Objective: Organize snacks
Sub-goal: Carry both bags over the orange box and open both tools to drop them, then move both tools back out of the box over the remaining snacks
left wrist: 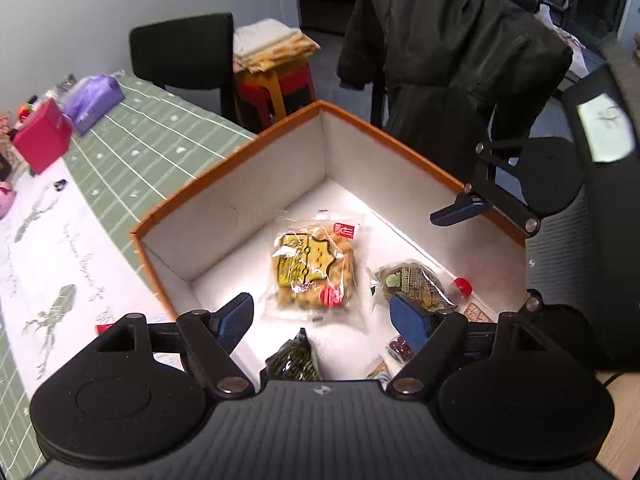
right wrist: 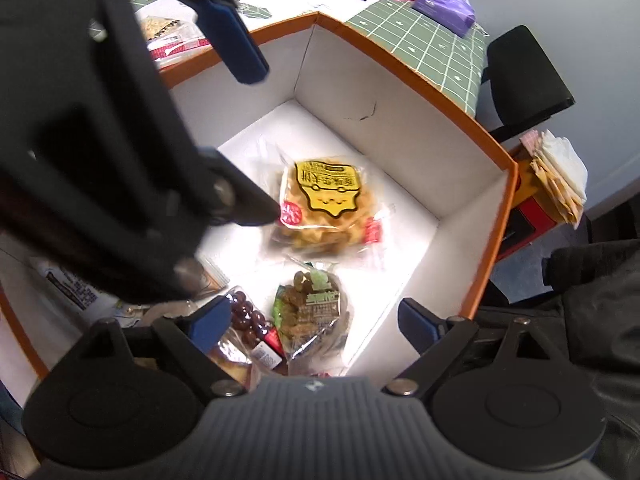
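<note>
We see a clear packet of golden waffle biscuits (left wrist: 312, 270) with a yellow label lying flat at the centre of an orange-rimmed white box (left wrist: 256, 184) on the table (left wrist: 60, 248). Both the left tongs (left wrist: 326, 318) and right tongs (right wrist: 314, 320) stand wide apart above it, gripping nothing. Only the right view shows dark red sweets (right wrist: 246, 316) at lower centre; only the left view shows a black coat (left wrist: 452, 68) at upper right.

A green grid-patterned tablecloth (left wrist: 152, 128) covers the table at the left of the left wrist view. On it, at the upper left, stand a red box (left wrist: 40, 136) and a purple packet (left wrist: 92, 98). Behind them is a black chair (left wrist: 184, 56). A dark jacket (left wrist: 448, 60) hangs over another chair at the upper right. Folded cloths (left wrist: 272, 42) lie on a red stool (left wrist: 276, 88) at the top centre.
</note>
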Motion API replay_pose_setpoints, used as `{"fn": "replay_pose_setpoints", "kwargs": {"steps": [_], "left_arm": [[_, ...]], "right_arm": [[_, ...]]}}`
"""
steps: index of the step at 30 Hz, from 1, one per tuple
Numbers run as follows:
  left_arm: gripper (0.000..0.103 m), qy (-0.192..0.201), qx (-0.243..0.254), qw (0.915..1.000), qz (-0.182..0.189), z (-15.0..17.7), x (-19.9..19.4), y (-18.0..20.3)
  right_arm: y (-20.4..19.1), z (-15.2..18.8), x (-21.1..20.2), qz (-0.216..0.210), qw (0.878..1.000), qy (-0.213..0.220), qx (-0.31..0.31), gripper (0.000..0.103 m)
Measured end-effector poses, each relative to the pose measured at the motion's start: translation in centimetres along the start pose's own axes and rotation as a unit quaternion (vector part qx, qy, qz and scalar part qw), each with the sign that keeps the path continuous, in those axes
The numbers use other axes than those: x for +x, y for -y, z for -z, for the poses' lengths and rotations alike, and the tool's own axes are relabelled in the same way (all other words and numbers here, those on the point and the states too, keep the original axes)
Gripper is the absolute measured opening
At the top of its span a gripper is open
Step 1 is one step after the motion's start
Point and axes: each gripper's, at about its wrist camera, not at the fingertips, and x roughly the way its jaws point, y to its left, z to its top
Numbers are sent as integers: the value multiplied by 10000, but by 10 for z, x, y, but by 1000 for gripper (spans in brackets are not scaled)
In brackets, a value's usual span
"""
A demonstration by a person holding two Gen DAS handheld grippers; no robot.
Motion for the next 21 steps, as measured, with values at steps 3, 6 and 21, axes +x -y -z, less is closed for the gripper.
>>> {"fn": "replay_pose_setpoints", "kwargs": {"steps": [3, 6, 21], "left_arm": [[91, 92, -55, 9999, -92, 5, -16, 1], [91, 196, -163, 9994, -228, 12, -30, -3], [91, 1099, -1298, 9809, -946, 75, -114, -47]], "right_arm": [[-4, 0, -10, 67, 9999, 73, 71, 90], [-11, 1, -22, 278, 9993, 214, 128, 95], [-56, -31, -70, 299, 9810, 1412, 1298, 98]]}}
